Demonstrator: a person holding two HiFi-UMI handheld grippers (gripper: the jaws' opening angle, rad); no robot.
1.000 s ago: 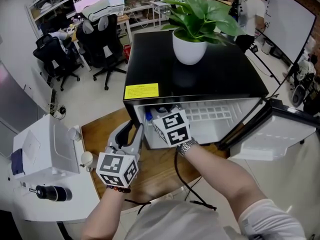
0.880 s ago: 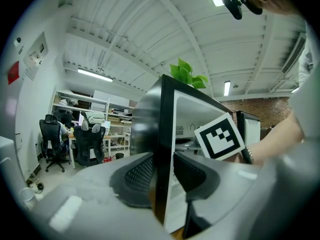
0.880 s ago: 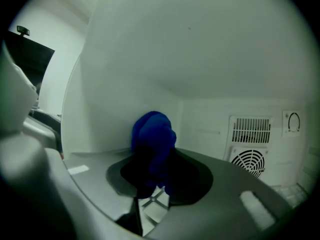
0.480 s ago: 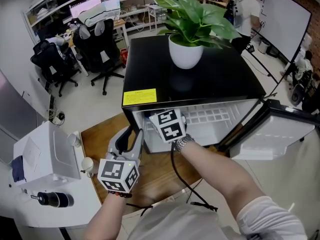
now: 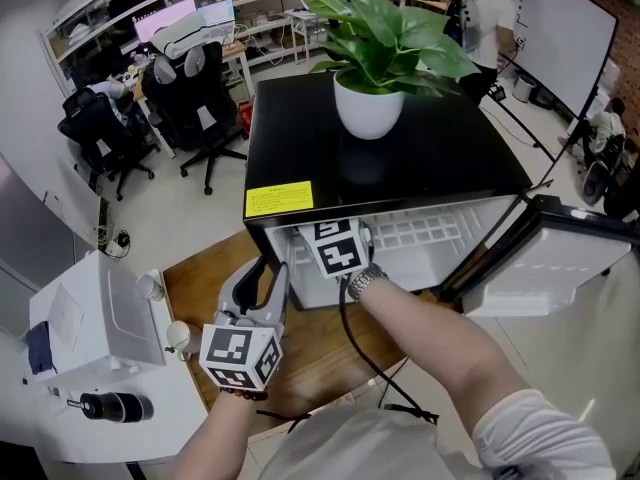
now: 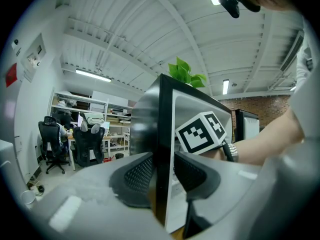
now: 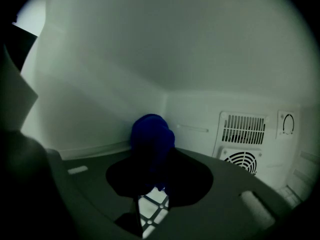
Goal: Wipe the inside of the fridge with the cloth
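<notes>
Fridge: the black fridge [image 5: 400, 163] has its door [image 5: 560, 268] swung open at the right. A wooden tabletop [image 5: 205, 278] shows at its near side, and we see a yellow sticker [image 5: 279, 199] on the near left of its top.
Inside the fridge: a white wire shelf [image 5: 420, 230] spans the white compartment. The right gripper [image 7: 152, 170] reaches in at the left side, above that shelf.
Cloth: the blue cloth [image 7: 152, 134] is bunched between the right gripper's jaws, which are clamped on it. It sits in front of the left inner wall, close to the far corner, and we cannot tell whether it touches the wall.
Back wall: vent grilles [image 7: 243, 129] show to the right of the cloth.
Pot: a white pot [image 5: 368, 108] on the fridge top holds a leafy green plant [image 5: 385, 28].
Left gripper: the left gripper [image 6: 162, 176] stays outside, at the near left corner. Its jaws straddle the front edge of the fridge's left wall, and we read them as closed on it.
Since a second ago: the right gripper's marker cube [image 5: 335, 248] has slid a little farther in under the top's front edge and slightly left. The left gripper has kept its place on the edge. The pot, door and wire shelf lie as they did.
</notes>
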